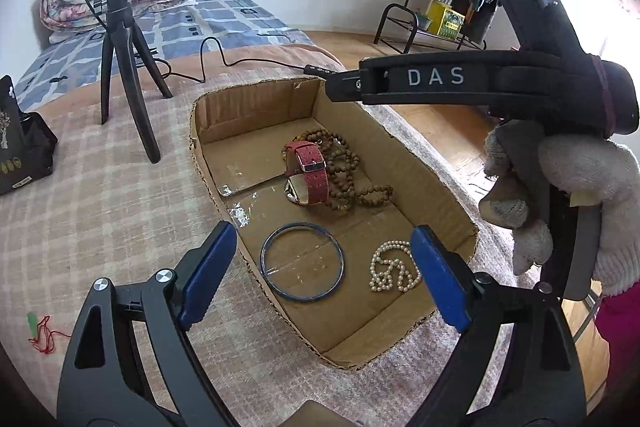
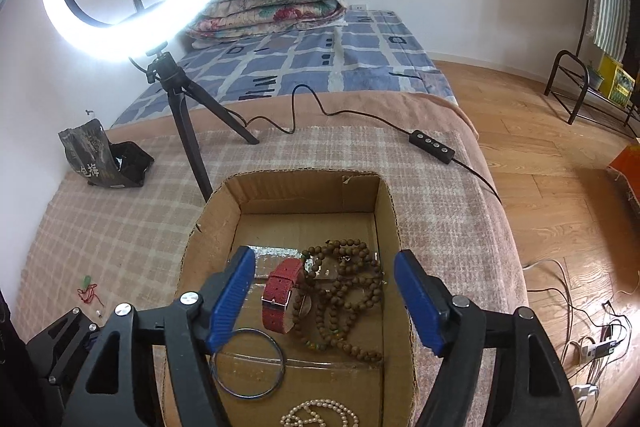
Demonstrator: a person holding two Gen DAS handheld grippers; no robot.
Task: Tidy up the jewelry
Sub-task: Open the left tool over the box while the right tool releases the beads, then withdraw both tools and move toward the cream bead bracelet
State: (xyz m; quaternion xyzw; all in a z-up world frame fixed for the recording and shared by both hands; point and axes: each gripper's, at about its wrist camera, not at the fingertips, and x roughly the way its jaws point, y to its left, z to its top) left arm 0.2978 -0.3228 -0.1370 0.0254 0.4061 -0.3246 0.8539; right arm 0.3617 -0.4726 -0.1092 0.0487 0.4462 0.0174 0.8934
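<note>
An open cardboard box (image 1: 256,107) (image 2: 296,187) sits on the checked blanket. Inside lie a red-strapped watch (image 1: 308,171) (image 2: 280,297), a brown bead necklace (image 1: 348,167) (image 2: 344,287), a blue bangle (image 1: 302,262) (image 2: 248,363) and a pearl necklace (image 1: 394,267) (image 2: 320,413). My left gripper (image 1: 324,275) is open and empty above the box's near end. My right gripper (image 2: 324,297) is open and empty above the watch and beads. The right gripper's body (image 1: 460,79), held by a gloved hand, shows in the left wrist view. A green pendant on a red cord (image 1: 40,331) (image 2: 90,291) lies on the blanket left of the box.
A ring light on a black tripod (image 1: 120,67) (image 2: 188,115) stands behind the box; its cable and remote (image 2: 434,145) run to the right. A black bag (image 1: 20,147) (image 2: 100,159) sits at the left. The bed edge drops to wooden floor (image 2: 560,207) on the right.
</note>
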